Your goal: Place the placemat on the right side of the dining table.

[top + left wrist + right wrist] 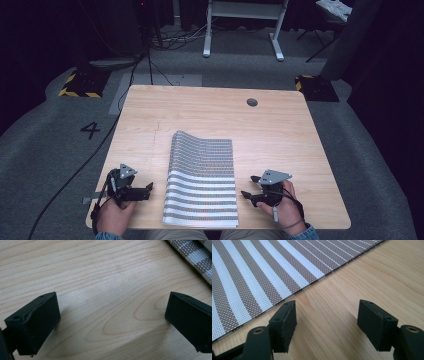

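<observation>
Placemat (201, 179), woven in brown and white stripes, lies flat near the middle of the wooden table (280, 130), its long axis running away from the person and its far edge curling up slightly. The left tool (145, 190) rests on the table just beside the mat's left edge, jaws spread and empty; in the left gripper view, bare wood (105, 290) lies between them and a corner of the mat (192, 255) shows at upper right. The right tool (248, 189) sits just beside the mat's right edge, jaws likewise spread with nothing between them; in the right gripper view the striped weave (262, 277) runs diagonally ahead of the left jaw, close to it but apart. Judged from this arrangement, the step in hand is the approach: both tools flank the mat's near half, neither yet touching it. The next move probably calls for each tool to slide inward, get one jaw under the thin edge and close on it, so that the mat can be lifted or folded; the flat edge offers little purchase.
</observation>
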Tool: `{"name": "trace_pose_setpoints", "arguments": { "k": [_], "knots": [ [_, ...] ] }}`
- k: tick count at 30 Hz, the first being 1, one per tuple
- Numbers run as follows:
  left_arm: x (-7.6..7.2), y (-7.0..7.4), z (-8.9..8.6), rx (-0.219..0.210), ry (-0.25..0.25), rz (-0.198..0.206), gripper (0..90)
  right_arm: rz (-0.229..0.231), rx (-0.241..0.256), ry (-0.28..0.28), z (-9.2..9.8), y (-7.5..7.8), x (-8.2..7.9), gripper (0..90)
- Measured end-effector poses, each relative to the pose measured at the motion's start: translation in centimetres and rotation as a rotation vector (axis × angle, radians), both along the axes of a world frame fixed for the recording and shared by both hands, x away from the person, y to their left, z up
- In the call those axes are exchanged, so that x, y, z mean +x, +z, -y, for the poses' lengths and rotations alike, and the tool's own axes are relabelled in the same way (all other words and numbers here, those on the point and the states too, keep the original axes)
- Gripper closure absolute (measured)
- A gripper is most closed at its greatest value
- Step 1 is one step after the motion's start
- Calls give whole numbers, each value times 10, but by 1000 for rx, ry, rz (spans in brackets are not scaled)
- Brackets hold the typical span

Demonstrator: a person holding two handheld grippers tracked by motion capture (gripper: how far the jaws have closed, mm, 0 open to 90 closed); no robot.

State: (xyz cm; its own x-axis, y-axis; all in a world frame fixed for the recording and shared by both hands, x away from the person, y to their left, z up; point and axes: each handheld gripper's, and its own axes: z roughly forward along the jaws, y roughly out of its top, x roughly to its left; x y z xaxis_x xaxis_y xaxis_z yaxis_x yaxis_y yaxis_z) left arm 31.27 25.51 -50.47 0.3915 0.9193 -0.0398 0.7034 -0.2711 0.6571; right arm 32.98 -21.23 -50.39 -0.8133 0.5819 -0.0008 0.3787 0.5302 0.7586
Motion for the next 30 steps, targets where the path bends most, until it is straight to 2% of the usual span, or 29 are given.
{"name": "trace_pose_setpoints", "arguments": {
  "k": [7, 12, 17, 19, 21, 26, 30],
  "knots": [
    [5, 0, -2, 0, -30, 1, 0, -4, 0, -2, 0, 0, 0, 321],
    [5, 0, -2, 2, -31, 3, 1, -4, 1, -1, 0, 0, 0, 322],
    [5, 0, -1, 5, -26, 7, 1, -1, 9, -21, 2, 0, 1, 381],
    [6, 0, -1, 4, -25, 6, 1, -31, 24, -37, 2, 2, 2, 393],
    [6, 0, -1, 1, -27, 4, 1, -58, 8, -33, 2, 6, 4, 390],
    [6, 0, -1, 5, -24, 7, 2, -56, 7, -10, -3, 26, 7, 353],
    [5, 0, -1, 7, -25, 6, 5, -72, -51, 24, -13, 45, 10, 258]
  ]
}}
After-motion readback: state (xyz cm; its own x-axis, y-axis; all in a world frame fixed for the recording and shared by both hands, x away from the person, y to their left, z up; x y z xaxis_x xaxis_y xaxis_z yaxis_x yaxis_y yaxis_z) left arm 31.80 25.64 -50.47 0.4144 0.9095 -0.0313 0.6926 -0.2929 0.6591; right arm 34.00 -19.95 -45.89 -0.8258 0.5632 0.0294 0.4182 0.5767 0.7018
